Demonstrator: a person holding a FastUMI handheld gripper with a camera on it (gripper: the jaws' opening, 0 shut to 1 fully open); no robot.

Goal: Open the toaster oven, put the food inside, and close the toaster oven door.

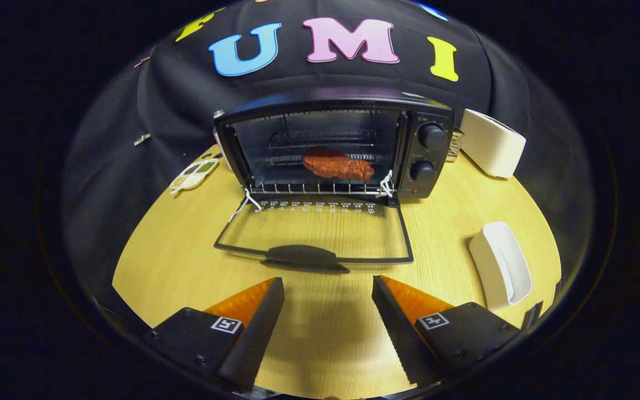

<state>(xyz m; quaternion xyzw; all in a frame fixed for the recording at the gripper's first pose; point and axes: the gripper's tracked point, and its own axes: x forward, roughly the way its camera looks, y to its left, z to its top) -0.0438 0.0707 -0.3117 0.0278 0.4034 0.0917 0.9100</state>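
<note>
Toaster oven [348, 144]: black, on the wooden table [325, 333] beyond my fingers; door [314, 236] folded flat down toward me, handle [300, 255] just ahead of my fingertips. Food [338, 164]: reddish-brown piece of meat, lying on the wire rack [320, 186] inside. My gripper [328, 289]: fingers spread apart, holding nothing. White toaster [492, 143]: right of the oven. White dish [502, 265]: near my right finger.

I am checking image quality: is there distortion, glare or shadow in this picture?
Gripper view: fisheye bends the table edge into a curve; the open claw casts a soft shadow on the wood ahead; the toaster oven and the food inside look sharp; the lowered glass door shows little glare.
</note>
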